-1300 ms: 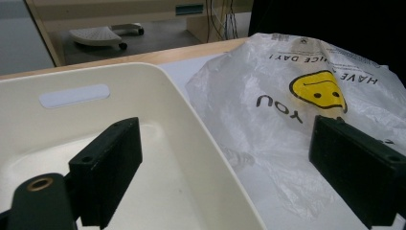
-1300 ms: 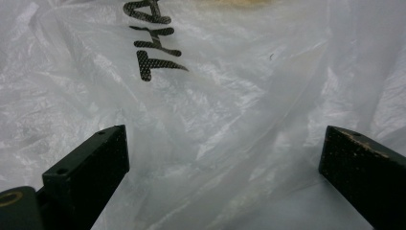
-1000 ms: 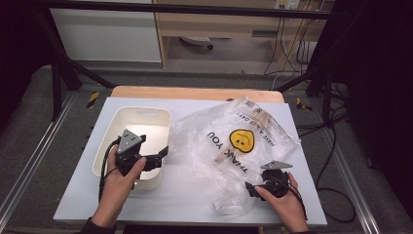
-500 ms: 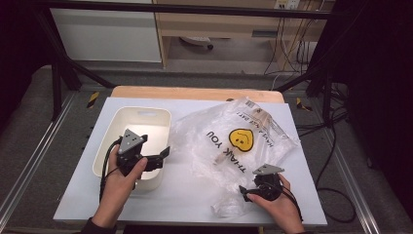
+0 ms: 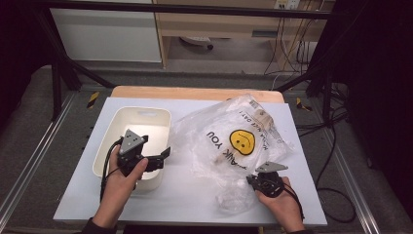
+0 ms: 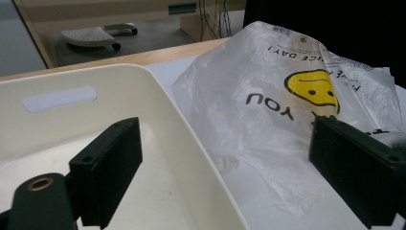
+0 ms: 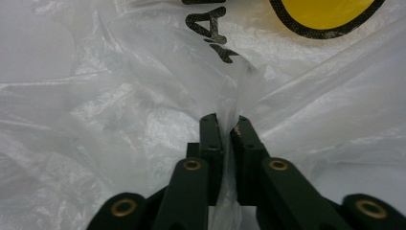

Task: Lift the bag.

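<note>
Bag (image 7: pixel 143 96) film pinched between fingers (image 7: pixel 210 139) (right).

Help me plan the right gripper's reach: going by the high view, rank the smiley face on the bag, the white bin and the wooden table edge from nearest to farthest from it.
From the right gripper:
1. Smiley face, just beyond it on the plastic bag.
2. White bin, across the table toward the left gripper.
3. Wooden table edge, along the far side; only slightly beyond the bin.

1. High view: fixed overhead, faces forward and down on the whole white bench (image 5: pixel 195 204).
2. Left gripper view: low, over the cream plastic bin (image 6: pixel 191 143) rim.
3. Right gripper view: pressed against the clear smiley-print plastic bag (image 7: pixel 119 96); all three share it.
</note>
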`<state>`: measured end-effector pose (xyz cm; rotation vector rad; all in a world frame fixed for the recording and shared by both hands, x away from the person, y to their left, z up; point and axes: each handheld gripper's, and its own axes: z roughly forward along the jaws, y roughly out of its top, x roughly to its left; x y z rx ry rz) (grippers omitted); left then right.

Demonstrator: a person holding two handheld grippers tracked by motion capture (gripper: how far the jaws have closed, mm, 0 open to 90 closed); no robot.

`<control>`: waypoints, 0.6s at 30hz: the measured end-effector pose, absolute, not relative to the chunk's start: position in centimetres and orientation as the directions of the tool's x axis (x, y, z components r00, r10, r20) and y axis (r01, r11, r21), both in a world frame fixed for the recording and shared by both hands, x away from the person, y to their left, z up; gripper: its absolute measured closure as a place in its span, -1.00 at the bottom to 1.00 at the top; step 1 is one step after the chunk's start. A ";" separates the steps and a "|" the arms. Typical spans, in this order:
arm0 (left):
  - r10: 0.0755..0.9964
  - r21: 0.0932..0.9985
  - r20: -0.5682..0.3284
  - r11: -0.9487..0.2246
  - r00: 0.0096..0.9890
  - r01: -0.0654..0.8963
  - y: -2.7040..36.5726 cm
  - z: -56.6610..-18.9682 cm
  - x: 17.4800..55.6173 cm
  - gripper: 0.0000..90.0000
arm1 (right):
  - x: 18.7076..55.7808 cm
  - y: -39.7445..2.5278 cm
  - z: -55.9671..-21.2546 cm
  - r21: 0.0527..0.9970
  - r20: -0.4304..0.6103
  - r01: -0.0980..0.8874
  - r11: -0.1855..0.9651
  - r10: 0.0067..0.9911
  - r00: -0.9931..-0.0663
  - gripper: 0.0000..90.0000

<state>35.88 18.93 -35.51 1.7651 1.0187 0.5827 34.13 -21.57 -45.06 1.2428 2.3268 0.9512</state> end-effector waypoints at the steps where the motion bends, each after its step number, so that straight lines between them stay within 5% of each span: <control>1: 0.844 0.912 -0.061 -0.170 0.533 0.374 18.9 -35.5 35.9 -0.75 | 34.2 -21.6 -45.0 0.694 0.024 0.603 0.394 0.824 -0.566 0.97; 18: 0.833 0.912 -0.059 -0.179 0.551 0.368 18.4 -35.4 35.6 -0.75 | 34.6 -26.5 -44.3 0.677 -0.022 0.638 0.366 0.877 -0.480 1.00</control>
